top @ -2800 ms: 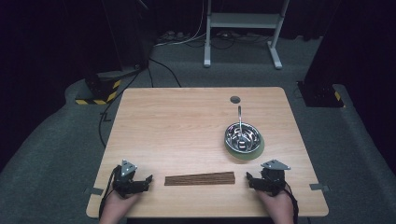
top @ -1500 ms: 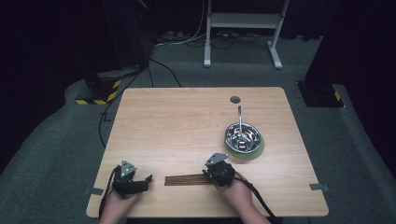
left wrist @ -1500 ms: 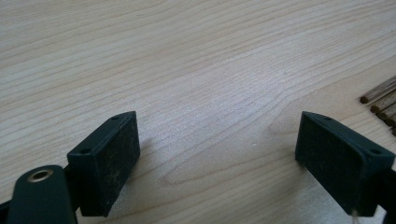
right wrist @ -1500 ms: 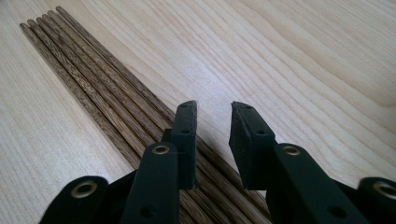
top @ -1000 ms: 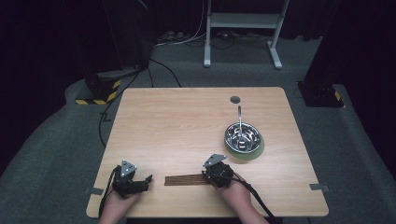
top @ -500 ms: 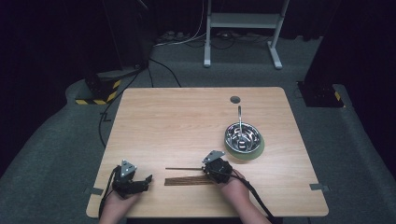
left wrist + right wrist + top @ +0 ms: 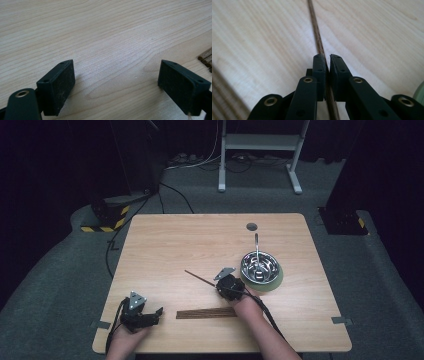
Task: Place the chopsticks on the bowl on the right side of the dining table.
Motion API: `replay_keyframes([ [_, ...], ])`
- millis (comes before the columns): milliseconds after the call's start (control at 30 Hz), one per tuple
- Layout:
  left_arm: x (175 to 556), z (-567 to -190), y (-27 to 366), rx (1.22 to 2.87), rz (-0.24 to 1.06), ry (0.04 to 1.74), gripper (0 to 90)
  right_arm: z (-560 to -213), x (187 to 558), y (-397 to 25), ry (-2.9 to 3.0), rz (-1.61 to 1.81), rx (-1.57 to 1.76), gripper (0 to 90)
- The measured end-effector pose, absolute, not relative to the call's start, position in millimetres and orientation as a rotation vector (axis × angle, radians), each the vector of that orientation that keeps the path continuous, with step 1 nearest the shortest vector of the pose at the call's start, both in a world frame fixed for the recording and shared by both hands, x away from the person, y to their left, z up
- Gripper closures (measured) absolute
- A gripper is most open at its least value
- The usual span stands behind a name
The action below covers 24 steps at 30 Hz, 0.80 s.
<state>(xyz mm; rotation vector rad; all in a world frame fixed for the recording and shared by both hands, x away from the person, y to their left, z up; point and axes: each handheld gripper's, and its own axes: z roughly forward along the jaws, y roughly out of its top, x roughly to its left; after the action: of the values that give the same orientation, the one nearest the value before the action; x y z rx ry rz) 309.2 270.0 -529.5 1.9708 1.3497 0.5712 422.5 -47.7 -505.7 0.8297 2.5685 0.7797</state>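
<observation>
— Between the closed jaws of the right gripper (image 7: 327, 65), what is being carried?

— One thin wooden stick (image 7: 315, 32) is being pinched there, the jaws pressed tight on it. In the right gripper view it is running straight out ahead over the bench (image 7: 374, 37). In the high view the right gripper (image 7: 227, 285) is holding it raised, its free end pointing up and to the left.

— And that is a change?

— Yes. Half a second ago that gripper was sitting lower, right at the bundle, with the stick only starting to come away. Now the stick (image 7: 199, 278) is lying clear of the bundle of sticks (image 7: 206, 313), and the gripper is moving toward the metal bowl (image 7: 259, 266).

— So where does that leave the work?

— I am judging that one stick is being separated and is heading for the bowl, which is sitting just beside the right hand on a green mat (image 7: 274, 281) with a metal utensil (image 7: 256, 247) leaning out of it. The rest of the bundle is waiting on the near edge of the bench.

— What is the left gripper doing?

— The left gripper (image 7: 159, 312) is resting wide open on the bench at the near left corner, gripping nothing. In its own view the ends of the bundle (image 7: 206, 56) are peeking in at the right edge, near but apart from its jaws.
</observation>
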Motion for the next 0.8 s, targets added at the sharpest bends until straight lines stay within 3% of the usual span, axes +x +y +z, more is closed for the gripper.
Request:
replay_keyframes([
  [433, 309.2, -529.6, 270.1, 1.968, 0.570, 1.350, 14.1, -506.3, 458.1, -36.1, 2.548, 0.764, 0.843, 83.8],
  [800, 309.1, -529.6, 270.1, 1.967, 0.570, 1.351, 14.1, -504.8, 463.5, -31.2, 2.573, 0.774, 0.896, 83.8],
])
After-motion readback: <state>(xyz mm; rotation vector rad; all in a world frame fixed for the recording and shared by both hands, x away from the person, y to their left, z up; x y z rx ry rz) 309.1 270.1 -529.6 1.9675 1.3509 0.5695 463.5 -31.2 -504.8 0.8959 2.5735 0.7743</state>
